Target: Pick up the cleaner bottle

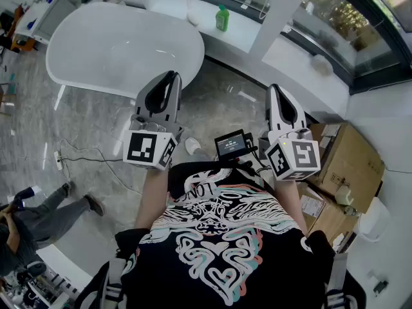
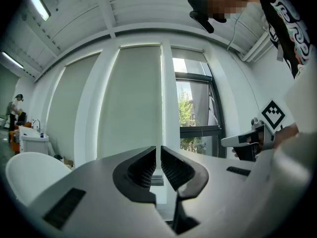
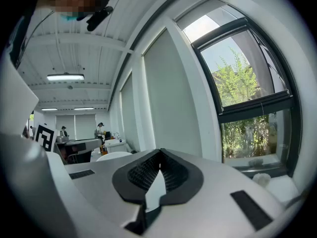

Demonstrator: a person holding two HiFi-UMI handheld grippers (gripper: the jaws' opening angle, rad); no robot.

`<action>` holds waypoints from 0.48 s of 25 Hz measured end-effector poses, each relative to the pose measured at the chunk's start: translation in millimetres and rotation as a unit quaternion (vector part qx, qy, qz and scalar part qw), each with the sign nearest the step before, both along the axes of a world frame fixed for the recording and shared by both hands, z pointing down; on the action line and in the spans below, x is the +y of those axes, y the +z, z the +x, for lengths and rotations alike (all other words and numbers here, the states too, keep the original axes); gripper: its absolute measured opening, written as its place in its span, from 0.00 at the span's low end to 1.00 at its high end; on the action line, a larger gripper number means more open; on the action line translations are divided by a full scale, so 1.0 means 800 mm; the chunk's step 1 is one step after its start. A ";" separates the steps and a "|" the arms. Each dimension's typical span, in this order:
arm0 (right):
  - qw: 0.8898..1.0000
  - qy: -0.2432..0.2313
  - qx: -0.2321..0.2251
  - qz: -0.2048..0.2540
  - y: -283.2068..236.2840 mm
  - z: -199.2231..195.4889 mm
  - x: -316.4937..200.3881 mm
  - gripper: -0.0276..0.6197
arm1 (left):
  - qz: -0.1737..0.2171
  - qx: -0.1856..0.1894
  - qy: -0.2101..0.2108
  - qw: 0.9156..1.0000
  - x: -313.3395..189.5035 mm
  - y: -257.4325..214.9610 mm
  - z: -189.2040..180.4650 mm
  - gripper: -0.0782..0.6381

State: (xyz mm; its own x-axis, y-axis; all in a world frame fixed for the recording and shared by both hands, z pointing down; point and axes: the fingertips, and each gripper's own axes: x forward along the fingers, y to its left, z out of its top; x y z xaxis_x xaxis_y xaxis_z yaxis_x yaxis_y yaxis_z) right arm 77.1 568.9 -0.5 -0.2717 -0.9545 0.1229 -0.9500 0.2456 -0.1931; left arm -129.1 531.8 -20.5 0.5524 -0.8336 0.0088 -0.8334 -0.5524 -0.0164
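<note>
Cleaner bottle (image 1: 222, 18) upright on the window ledge (image 1: 248, 34); both grippers closed and empty.

The green bottle stands beyond the white oval table (image 1: 122, 44), well apart from either gripper. The left gripper (image 1: 172, 77) and the right gripper (image 1: 273, 90) are held out in front of the person's chest, each with its jaws drawn together and nothing between them. Cardboard boxes (image 1: 347, 153) sit on the floor to the right.

Gloss and matt, surface by surface

Tub (image 1: 122, 44) smooth glossy white; floor (image 1: 90, 118) polished grey stone look; bottle (image 1: 222, 18) green plastic; boxes (image 1: 351, 156) matt brown cardboard; pads (image 2: 141, 168) black, ribbed – matt; shirt (image 1: 219, 237) printed cloth.
</note>
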 end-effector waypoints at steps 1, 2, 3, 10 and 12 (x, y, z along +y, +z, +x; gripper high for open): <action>1.000 0.001 0.001 0.000 0.001 0.004 0.000 0.09 | 0.001 -0.001 -0.002 1.000 0.000 0.000 0.002 0.17; 1.000 0.001 0.002 -0.001 0.001 0.007 0.001 0.09 | 0.001 -0.002 -0.005 1.000 -0.001 0.001 0.003 0.17; 1.000 0.001 0.003 -0.001 0.002 0.010 0.002 0.09 | 0.000 -0.002 -0.009 1.000 -0.001 0.003 0.004 0.17; 1.000 -0.003 0.010 -0.001 0.011 0.027 0.003 0.09 | -0.017 -0.009 -0.010 1.000 0.000 0.017 0.021 0.17; 1.000 -0.003 0.010 -0.002 0.014 0.032 0.002 0.09 | -0.020 -0.014 -0.007 1.000 -0.002 0.019 0.030 0.17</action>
